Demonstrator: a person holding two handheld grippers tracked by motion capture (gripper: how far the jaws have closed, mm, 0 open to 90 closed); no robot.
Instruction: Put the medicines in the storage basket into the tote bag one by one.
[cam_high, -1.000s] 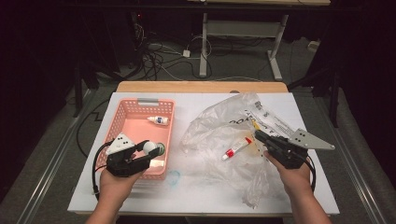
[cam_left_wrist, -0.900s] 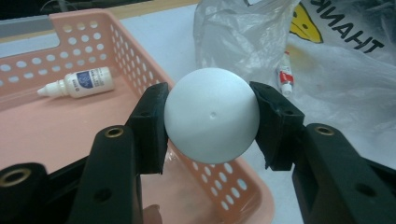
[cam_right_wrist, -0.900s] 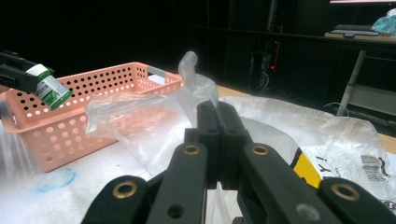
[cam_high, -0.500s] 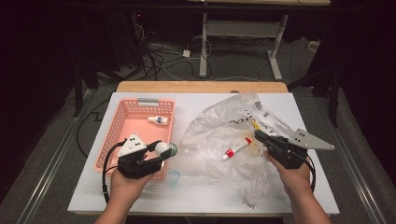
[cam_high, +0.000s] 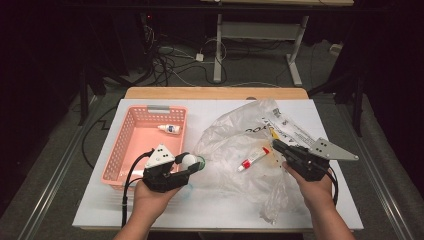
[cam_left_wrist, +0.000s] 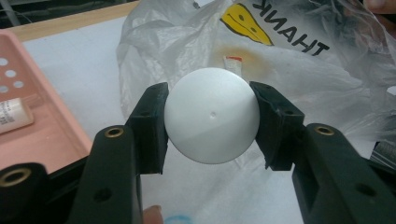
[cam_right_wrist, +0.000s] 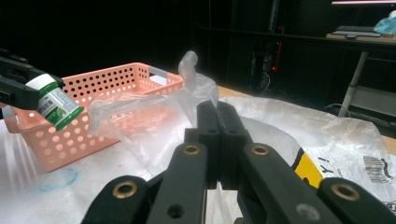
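Leftward-lying a second ago, the left gripper (cam_high: 192, 167) has swung right toward the plastic bag (cam_high: 250, 135), jaws clamped on the white-capped bottle (cam_high: 189, 161) at lower centre-left. Right gripper (cam_high: 281, 150), jaws together, pinches the bag. Round cap could slip free.

Table brightly lit from above, surroundings dark, slightly soft focus, mild plastic glare

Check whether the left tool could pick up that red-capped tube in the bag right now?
Probably not: the left tool is shut on a white-capped bottle, and the tube seems to lie under the plastic bag film.
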